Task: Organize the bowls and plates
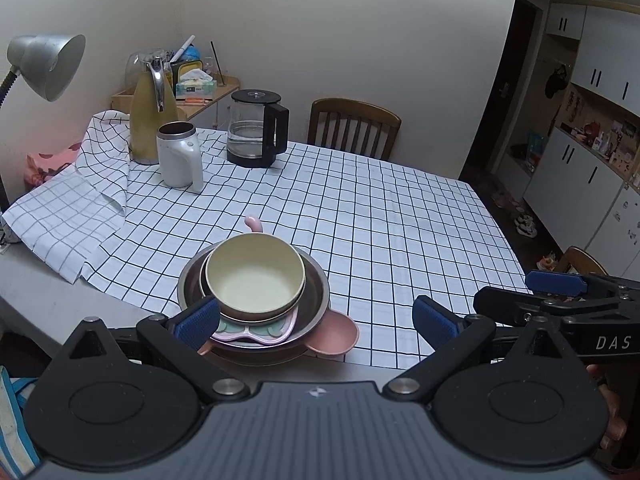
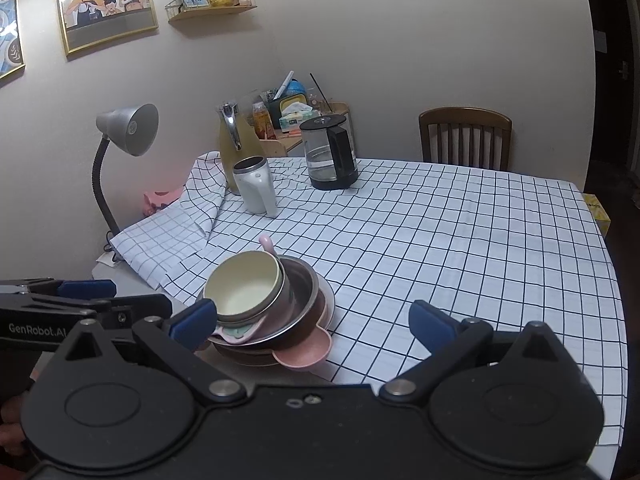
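A stack of dishes sits at the near edge of the checked tablecloth (image 1: 380, 216). On top is a cream bowl (image 1: 256, 276) (image 2: 244, 284), nested in a metal bowl (image 1: 312, 300) (image 2: 304, 292), over a pink-and-green shaped plate (image 1: 256, 332) and a pink plate (image 1: 336, 336) (image 2: 304, 354). My left gripper (image 1: 316, 320) is open, its left pad close beside the stack's near rim. My right gripper (image 2: 312, 320) is open too, its left pad by the cream bowl. Neither holds anything. In the left wrist view the right gripper (image 1: 560, 296) shows at the right edge.
At the back of the table stand a white mug (image 1: 180, 156), a yellow thermos jug (image 1: 152, 120) and a glass kettle (image 1: 256, 132). A grey desk lamp (image 2: 128, 128) is at the left. A wooden chair (image 1: 352, 128) stands behind the table; cabinets (image 1: 580, 120) line the right.
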Demonstrator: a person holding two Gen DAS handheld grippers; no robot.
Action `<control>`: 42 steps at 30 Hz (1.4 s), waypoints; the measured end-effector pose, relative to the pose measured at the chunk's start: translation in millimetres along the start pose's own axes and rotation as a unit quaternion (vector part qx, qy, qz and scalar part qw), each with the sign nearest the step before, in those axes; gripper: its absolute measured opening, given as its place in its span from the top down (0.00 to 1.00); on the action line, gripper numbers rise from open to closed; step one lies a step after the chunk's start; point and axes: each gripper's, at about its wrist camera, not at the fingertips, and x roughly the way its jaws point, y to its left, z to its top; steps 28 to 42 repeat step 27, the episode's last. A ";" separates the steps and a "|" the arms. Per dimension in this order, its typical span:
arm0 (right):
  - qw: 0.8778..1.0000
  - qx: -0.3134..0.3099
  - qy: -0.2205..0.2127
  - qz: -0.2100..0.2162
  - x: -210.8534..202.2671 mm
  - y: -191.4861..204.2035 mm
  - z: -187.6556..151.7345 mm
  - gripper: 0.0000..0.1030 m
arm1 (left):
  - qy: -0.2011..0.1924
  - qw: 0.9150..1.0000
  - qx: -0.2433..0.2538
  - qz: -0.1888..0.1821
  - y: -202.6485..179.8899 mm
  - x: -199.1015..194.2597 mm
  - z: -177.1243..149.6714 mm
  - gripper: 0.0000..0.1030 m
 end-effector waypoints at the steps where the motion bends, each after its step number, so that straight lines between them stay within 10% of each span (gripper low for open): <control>1: 1.000 0.000 0.000 0.001 -0.9 -0.9 0.1 0.00 | 0.001 1.000 -0.001 0.000 -1.2 0.4 -0.5 0.00; 42: 1.000 0.007 0.008 0.016 8.5 -8.4 -1.4 0.00 | 0.014 1.000 -0.007 0.001 0.0 5.3 -5.7 0.00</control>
